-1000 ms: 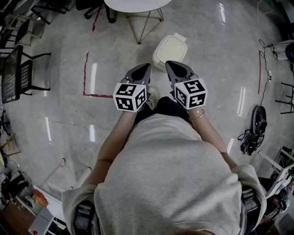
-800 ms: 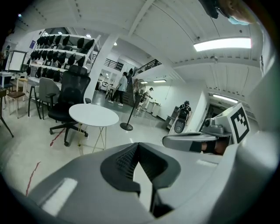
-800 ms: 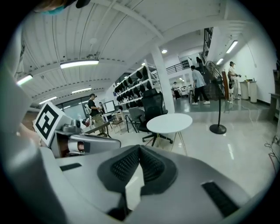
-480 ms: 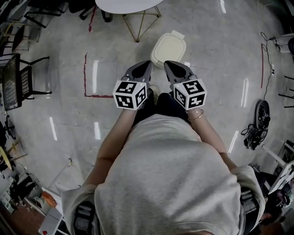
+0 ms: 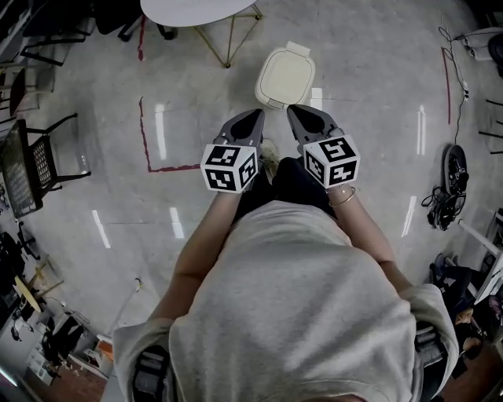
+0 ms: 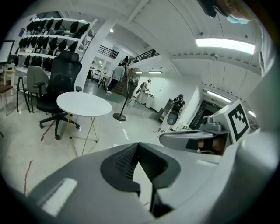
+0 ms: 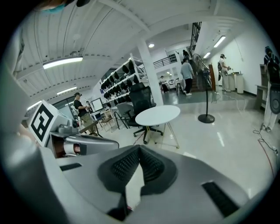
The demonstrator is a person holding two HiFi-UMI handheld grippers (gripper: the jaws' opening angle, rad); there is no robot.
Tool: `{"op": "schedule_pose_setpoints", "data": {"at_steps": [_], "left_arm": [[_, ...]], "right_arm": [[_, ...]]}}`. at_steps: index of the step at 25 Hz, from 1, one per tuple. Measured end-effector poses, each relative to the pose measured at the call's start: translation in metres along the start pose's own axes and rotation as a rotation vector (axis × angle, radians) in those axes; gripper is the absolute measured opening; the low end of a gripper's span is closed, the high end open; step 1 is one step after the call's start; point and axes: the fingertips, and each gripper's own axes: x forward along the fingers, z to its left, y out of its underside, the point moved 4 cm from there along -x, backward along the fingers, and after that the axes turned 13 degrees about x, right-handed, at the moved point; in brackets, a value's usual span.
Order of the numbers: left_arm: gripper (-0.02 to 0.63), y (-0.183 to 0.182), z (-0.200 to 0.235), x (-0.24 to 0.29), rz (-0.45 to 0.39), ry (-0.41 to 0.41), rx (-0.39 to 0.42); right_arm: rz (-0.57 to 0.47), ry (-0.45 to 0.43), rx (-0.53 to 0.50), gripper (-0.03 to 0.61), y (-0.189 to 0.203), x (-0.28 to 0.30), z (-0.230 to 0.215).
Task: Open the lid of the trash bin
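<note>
So, the biggest thing here is the pale glossy floor (image 5: 369, 94), and the person in a light grey shirt (image 5: 291, 298) standing on it fills the lower half of the head view. At the top edge there's a round white table (image 5: 192, 9) on thin gold legs, with a black chair (image 5: 35, 161) off at the left.

The trash bin (image 5: 285, 77) sits on the floor just past the table, straight ahead of the person. It's cream-coloured and its lid is flat down, so it's closed.

Both grippers are held out in front at waist level, side by side and near each other. The left gripper (image 5: 256, 115) has its jaws together with nothing between them. The right gripper (image 5: 295, 111) is the same, pinched closed and empty.

From the head view, the bin's near edge lies just beyond both tips, a bit more in line with the right one, and neither is touching it. Both gripper views look out level across the room toward the table.

A red tape line (image 5: 145, 133) marks the floor left of the bin.
</note>
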Motion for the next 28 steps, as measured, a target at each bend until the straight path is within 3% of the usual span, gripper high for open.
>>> {"op": "schedule_pose_setpoints", "data": {"at_steps": [12,28], "left_arm": [[0.009,0.036,0.029,0.018,0.099,0.093,0.041],[0.009,0.100,0.058,0.071,0.229,0.252,0.000]], "right_arm": [[0.076,0.070,0.027,0.008,0.024,0.031,-0.012],[0.087,0.178,0.167,0.008,0.072,0.086,-0.052]]}}
